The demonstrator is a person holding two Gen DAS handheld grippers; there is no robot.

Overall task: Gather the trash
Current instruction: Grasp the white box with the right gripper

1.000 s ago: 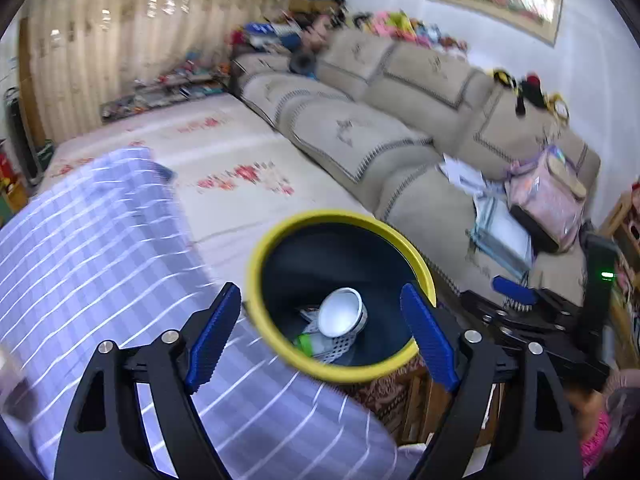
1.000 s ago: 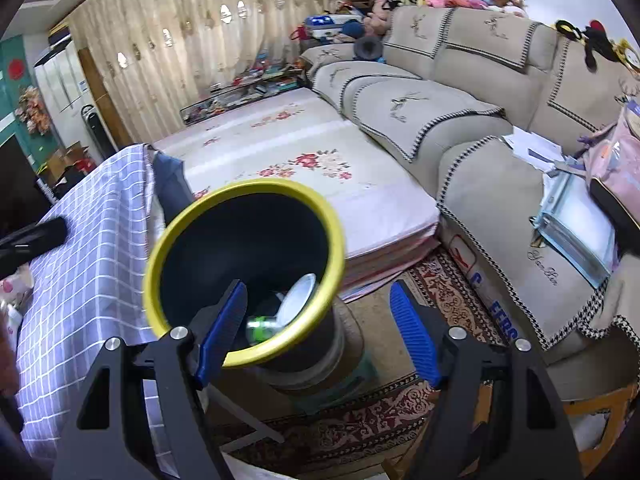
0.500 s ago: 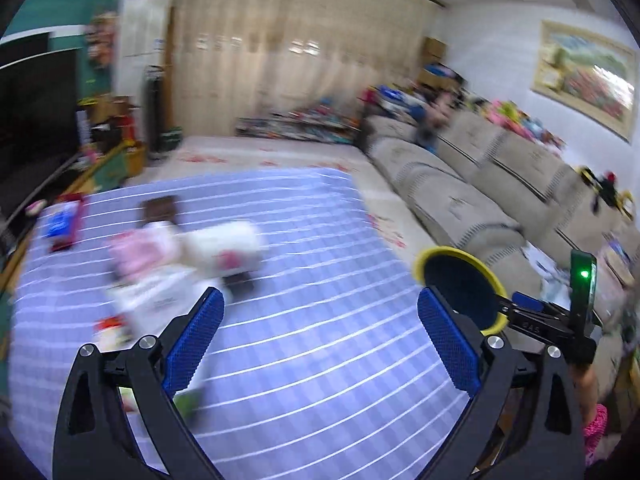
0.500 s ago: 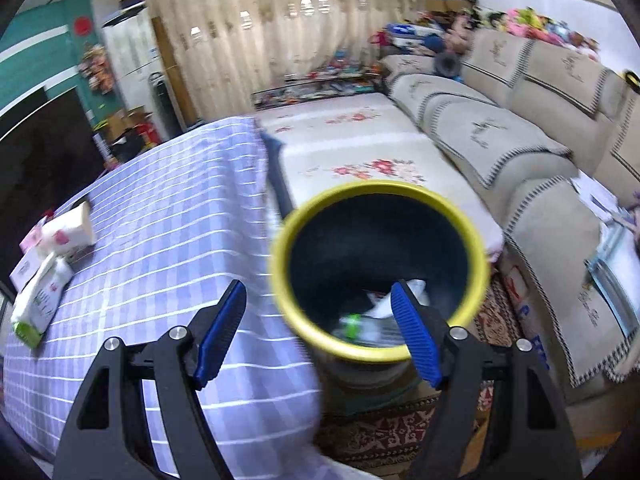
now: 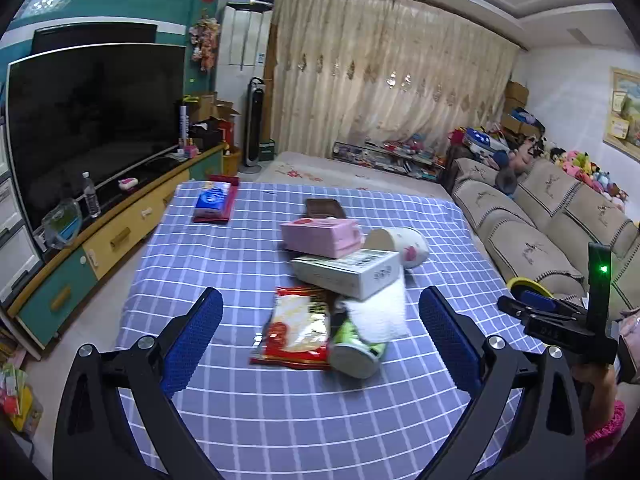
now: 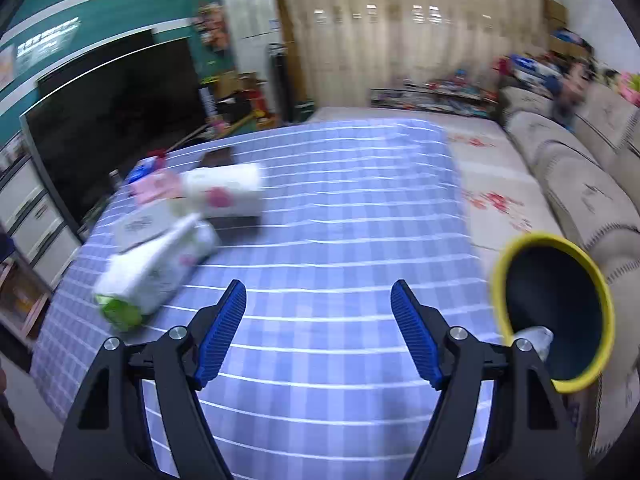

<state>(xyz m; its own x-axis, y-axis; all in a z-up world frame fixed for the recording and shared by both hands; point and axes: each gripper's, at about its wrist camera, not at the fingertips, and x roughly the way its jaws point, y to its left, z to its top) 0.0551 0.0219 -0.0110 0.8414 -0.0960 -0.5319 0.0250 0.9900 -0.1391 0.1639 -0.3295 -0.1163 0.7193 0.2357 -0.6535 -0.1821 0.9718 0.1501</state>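
Note:
A pile of trash lies on the blue checked tablecloth (image 5: 240, 272). It includes a red snack packet (image 5: 294, 328), a green and white wipes pack (image 5: 366, 332), a white box (image 5: 348, 272), a pink box (image 5: 320, 236) and a white roll (image 5: 404, 244). My left gripper (image 5: 320, 304) hangs open just in front of the packet and wipes, holding nothing. My right gripper (image 6: 319, 292) is open over bare cloth (image 6: 340, 200), with the wipes pack (image 6: 156, 264) to its left. The yellow-rimmed bin (image 6: 548, 238) stands off the table's right edge with trash inside.
A blue packet on a red item (image 5: 214, 200) and a dark brown flat item (image 5: 324, 208) lie farther back on the table. A TV (image 5: 92, 120) on a low cabinet runs along the left. A beige sofa (image 5: 540, 240) lines the right. The bin's rim (image 5: 520, 282) shows beside my right gripper (image 5: 524, 304).
Both views have swung left from the bin to the table. The left jaws have widened. The bin now sits at the right edge of both views.

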